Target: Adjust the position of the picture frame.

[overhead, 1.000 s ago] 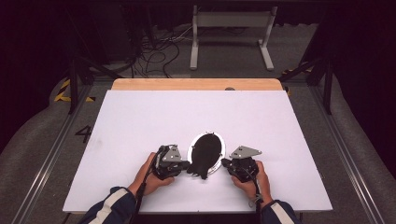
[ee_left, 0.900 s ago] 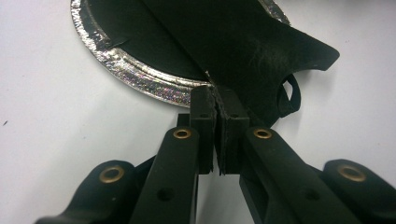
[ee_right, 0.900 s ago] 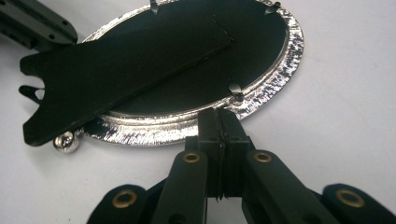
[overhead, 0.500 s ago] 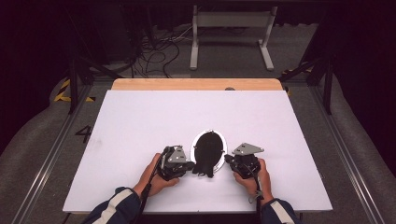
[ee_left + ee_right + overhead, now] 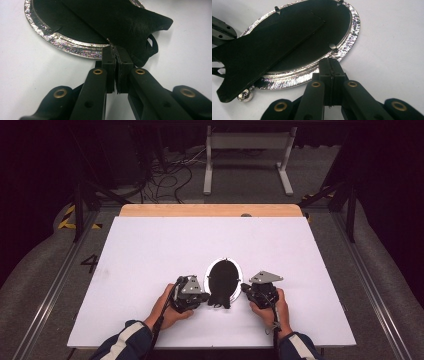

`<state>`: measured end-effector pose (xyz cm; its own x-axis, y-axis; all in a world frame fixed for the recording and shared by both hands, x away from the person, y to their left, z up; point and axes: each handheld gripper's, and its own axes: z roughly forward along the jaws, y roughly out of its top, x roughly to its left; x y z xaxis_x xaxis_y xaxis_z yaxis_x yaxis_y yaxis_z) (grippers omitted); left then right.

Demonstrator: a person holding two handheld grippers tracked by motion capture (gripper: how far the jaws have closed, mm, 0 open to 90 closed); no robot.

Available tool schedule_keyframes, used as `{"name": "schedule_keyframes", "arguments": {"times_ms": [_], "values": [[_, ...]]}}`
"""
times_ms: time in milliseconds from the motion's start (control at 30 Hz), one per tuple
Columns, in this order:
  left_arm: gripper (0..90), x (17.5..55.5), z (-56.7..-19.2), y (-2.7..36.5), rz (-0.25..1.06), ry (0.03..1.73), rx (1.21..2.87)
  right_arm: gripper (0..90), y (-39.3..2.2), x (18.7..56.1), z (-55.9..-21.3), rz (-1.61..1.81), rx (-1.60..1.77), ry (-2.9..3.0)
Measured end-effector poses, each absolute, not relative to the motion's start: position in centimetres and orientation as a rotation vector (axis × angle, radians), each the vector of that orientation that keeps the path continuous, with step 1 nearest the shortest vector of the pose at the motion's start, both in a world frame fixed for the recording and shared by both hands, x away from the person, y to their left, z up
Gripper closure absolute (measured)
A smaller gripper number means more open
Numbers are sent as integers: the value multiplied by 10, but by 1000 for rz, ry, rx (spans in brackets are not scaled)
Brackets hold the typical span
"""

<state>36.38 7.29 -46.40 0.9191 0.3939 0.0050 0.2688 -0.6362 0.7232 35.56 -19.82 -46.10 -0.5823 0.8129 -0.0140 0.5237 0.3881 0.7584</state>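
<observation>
White surface [image 5: 150, 255], rectangular, on a wooden base; dark floor with cables and a white stand beyond.

Item: oval picture frame [image 5: 224, 276], silver rim, lying face down near the surface's front edge, black backing up, its black easel stand [image 5: 130, 27] lifted from the back.

Left tongs [image 5: 204, 296]: held low in the left hand [image 5: 167, 307], forearm entering from the bottom edge, pointing across at the frame's near end; jaws closed on the edge of the easel stand.

Right tongs [image 5: 245, 288]: held in the right hand [image 5: 272, 307], aimed at the frame's right rim; jaws pressed together, tips at the silver rim [image 5: 347, 40]; whether they pinch it cannot be told.
</observation>
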Motion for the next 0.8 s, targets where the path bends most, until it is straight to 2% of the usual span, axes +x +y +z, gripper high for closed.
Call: {"name": "schedule_keyframes", "arguments": {"times_ms": [133,233,467,800], "values": [[878,362,-464,73,252,439,2306,890,-199,355,-461,1018,1112,2292],[844,364,-464,75,235,449,2300,870,-200,355,-460,1022,1108,2301],[810,363,-457,90,251,457,2277,790,-204,352,-459,1036,1104,2319],[760,358,-446,122,325,492,2250,790,-209,342,-447,1081,1042,2325]]}}
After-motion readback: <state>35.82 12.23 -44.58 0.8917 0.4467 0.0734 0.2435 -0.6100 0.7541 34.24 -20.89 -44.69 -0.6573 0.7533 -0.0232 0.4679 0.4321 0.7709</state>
